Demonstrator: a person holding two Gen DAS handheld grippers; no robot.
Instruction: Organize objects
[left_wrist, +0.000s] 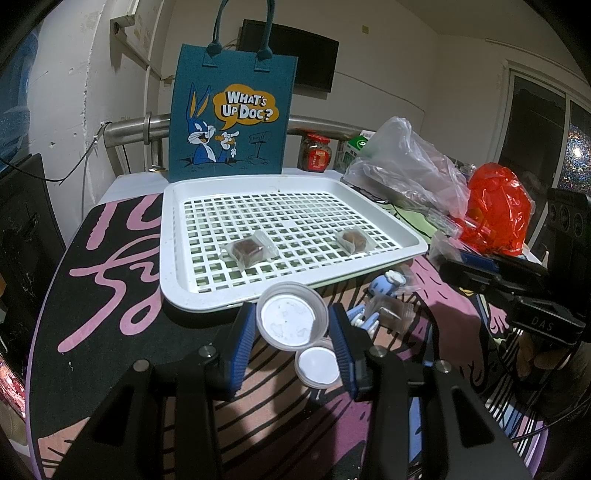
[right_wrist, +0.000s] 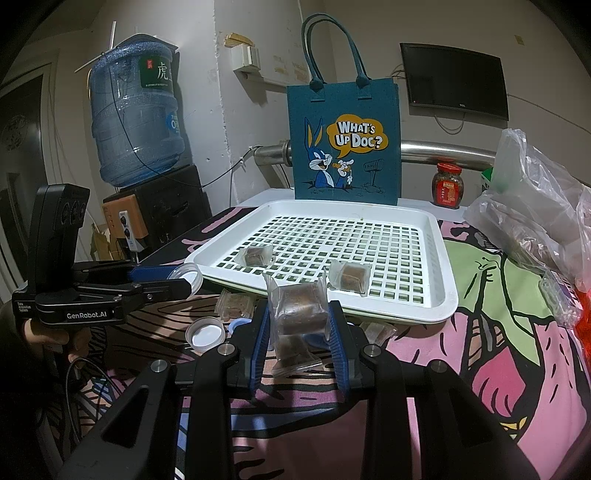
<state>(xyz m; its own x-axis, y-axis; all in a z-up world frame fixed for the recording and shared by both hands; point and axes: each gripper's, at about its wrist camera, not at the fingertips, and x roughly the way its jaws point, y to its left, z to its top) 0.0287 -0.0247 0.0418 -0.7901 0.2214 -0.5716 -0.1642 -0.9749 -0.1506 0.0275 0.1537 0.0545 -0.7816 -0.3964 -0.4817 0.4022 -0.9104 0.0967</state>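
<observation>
1. Wrapped brown cake (right_wrist: 300, 308): a blocky brown square sealed in clear crinkled film, pinched between the blue ribbed pads of my right gripper (right_wrist: 299, 317). It hangs above the printed cloth just short of the tray's near rim; its long axis runs roughly upright, with the film's loose ends sticking out above and below the pads.
2. Clear plastic cup (left_wrist: 291, 320): round, shallow, translucent wall with a white base showing, mouth tipped toward the camera. My left gripper (left_wrist: 291, 325) clamps it by its sides, just off the tray's near edge.
3. Second small round cup (left_wrist: 318, 365): same clear plastic, lying on the cloth below and right of the held one.
4. White tray (left_wrist: 168, 236): rectangular hard plastic with a raised smooth rim, rounded corners and a square-grid perforated floor; its long side lies across the table.
5. Two wrapped cakes in the tray: one left (left_wrist: 249, 249), one right (left_wrist: 352, 239), both lying flat near the front, well apart.
6. Loose wrapped cakes on the cloth near the tray's front edge (right_wrist: 234, 306).
7. Blue felt bag (left_wrist: 231, 110): upright behind the tray, with a rabbit cartoon print and two handles.
8. Tablecloth (left_wrist: 110, 288): black and pink cartoon print.
</observation>
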